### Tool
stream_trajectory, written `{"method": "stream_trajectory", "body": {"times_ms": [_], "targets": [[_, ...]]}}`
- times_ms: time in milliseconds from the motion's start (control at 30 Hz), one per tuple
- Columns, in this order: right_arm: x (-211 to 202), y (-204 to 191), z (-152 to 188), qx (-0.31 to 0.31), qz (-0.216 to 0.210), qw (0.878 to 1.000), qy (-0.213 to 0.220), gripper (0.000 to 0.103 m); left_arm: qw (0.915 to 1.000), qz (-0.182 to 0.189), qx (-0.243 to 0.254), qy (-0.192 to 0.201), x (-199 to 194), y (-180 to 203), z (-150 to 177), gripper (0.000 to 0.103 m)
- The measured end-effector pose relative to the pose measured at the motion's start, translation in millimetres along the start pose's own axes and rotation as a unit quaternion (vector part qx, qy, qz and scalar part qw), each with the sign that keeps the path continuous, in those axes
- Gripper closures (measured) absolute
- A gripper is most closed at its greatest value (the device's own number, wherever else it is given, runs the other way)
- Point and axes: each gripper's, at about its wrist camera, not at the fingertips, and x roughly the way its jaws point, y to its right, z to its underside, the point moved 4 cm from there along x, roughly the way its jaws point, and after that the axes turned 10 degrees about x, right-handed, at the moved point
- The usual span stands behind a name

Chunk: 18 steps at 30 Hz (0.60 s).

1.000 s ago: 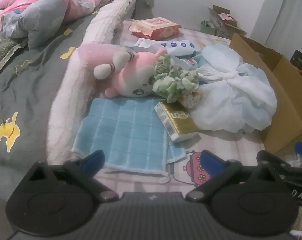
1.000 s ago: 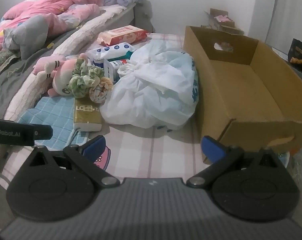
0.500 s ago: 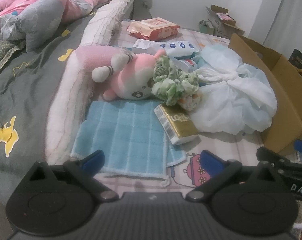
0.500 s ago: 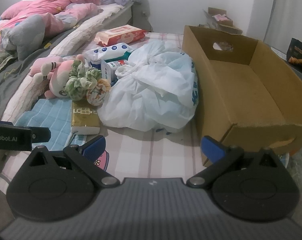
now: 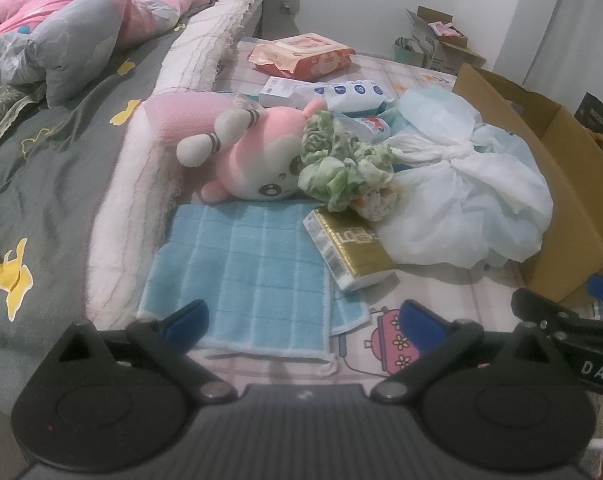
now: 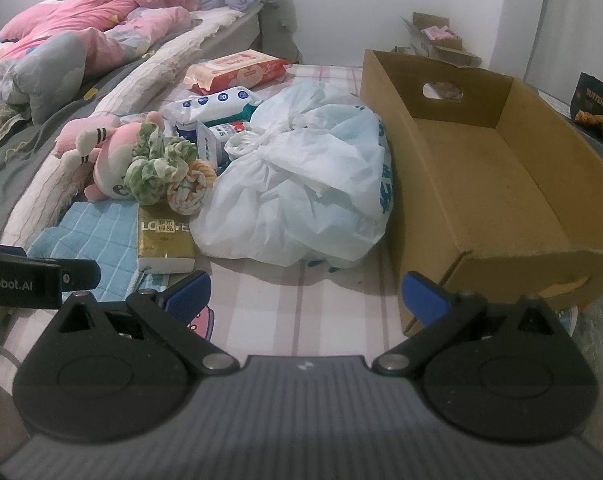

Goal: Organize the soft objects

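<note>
A pink plush toy (image 5: 253, 160) (image 6: 101, 160) lies on the checked mat beside the bed. Green scrunchies (image 5: 341, 164) (image 6: 157, 164) and a small rolled cloth (image 5: 375, 204) (image 6: 191, 192) rest against it. A blue towel (image 5: 241, 272) (image 6: 89, 240) lies flat in front, with a gold tissue pack (image 5: 349, 244) (image 6: 163, 240) beside it. A tied white plastic bag (image 5: 465, 192) (image 6: 301, 192) sits next to an empty cardboard box (image 6: 497, 184) (image 5: 557, 184). My left gripper (image 5: 301, 320) is open and empty, just before the towel. My right gripper (image 6: 303, 290) is open and empty, before the bag.
Wipes packs (image 6: 217, 102) (image 6: 237, 70) and small boxes (image 5: 281, 90) lie behind the plush. The bed (image 5: 53, 168) with a grey sheet and pink bedding runs along the left. More boxes (image 6: 433, 36) stand by the far wall. A dark snack bag (image 6: 595, 104) is far right.
Both grippers have edged slightly forward and the views have shifted a little. Both stay open and empty. No object has moved.
</note>
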Motion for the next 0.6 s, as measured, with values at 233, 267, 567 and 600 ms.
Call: {"method": "stream_trajectory", "body": {"times_ms": [233, 267, 567, 600], "targets": [[0.8, 0.0, -1.3, 0.001, -0.002, 1.0, 0.0, 0.001, 1.0, 0.0, 0.0, 0.0, -0.1, 0.1, -0.4, 0.001], [0.4, 0.1, -1.3, 0.0, -0.002, 1.0, 0.0, 0.001, 1.0, 0.0, 0.0, 0.0, -0.1, 0.2, -0.4, 0.001], [0.4, -0.3, -1.0, 0.001, -0.002, 1.0, 0.0, 0.001, 1.0, 0.001, 0.001, 0.0, -0.2, 1.4, -0.4, 0.001], [0.4, -0.3, -0.9, 0.001, -0.002, 1.0, 0.0, 0.001, 1.0, 0.001, 0.001, 0.0, -0.3, 1.7, -0.1, 0.001]]}}
